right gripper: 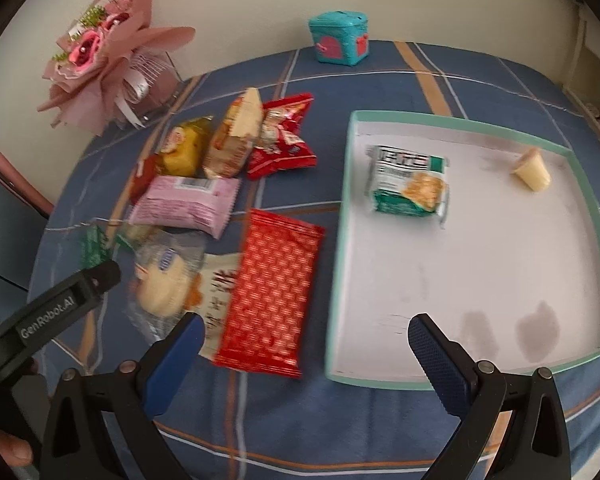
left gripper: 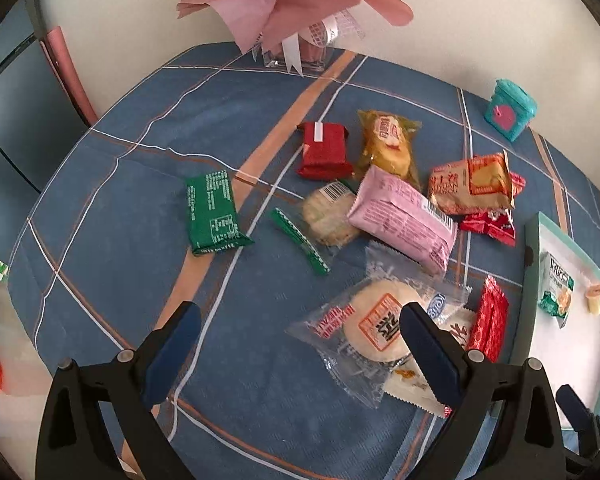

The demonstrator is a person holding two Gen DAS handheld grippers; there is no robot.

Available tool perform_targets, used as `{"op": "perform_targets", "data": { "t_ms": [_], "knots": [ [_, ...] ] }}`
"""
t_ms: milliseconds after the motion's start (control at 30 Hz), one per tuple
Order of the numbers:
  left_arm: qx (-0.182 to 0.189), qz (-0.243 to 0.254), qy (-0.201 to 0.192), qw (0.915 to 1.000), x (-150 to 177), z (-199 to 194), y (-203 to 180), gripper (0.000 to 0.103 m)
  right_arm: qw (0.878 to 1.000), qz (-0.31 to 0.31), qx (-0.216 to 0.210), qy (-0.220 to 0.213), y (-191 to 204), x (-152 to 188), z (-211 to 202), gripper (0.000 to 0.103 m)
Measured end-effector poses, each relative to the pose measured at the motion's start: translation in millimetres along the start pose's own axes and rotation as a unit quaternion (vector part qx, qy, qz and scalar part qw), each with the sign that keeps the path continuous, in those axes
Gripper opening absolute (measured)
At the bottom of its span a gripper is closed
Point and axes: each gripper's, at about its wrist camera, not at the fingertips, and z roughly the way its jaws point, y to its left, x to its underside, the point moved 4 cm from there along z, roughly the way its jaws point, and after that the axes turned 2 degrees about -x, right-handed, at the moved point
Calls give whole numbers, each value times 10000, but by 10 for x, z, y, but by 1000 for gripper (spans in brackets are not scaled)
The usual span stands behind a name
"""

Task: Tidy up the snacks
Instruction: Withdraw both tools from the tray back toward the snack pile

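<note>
Your left gripper [left gripper: 300, 318] fingers wide apart, empty, above clear-wrapped round cake [left gripper: 373, 326]. Your right gripper [right gripper: 305, 330] same, over teal-rimmed tray [right gripper: 341, 216] edge. Tray holds 2 snacks; rest scattered on desk [left gripper: 148, 128].

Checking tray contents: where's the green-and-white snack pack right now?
The green-and-white snack pack lies inside the tray, near its far left corner in the right wrist view, apart from the small yellow cup at the far right.
</note>
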Motion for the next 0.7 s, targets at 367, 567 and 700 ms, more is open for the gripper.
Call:
{"op": "perform_targets", "data": {
  "t_ms": [367, 567, 700],
  "knots": [
    [566, 117, 123, 9983, -50, 33, -102, 100, 9994, -97, -257, 201, 251, -3, 138, 103],
    [690, 373, 471, 9958, 20, 201, -261, 100, 9991, -211, -209, 295, 274, 8, 176, 103],
    [723, 486, 605, 9944, 53, 285, -360, 100, 9989, -259, -169, 351, 273, 24, 194, 103]
  ]
}}
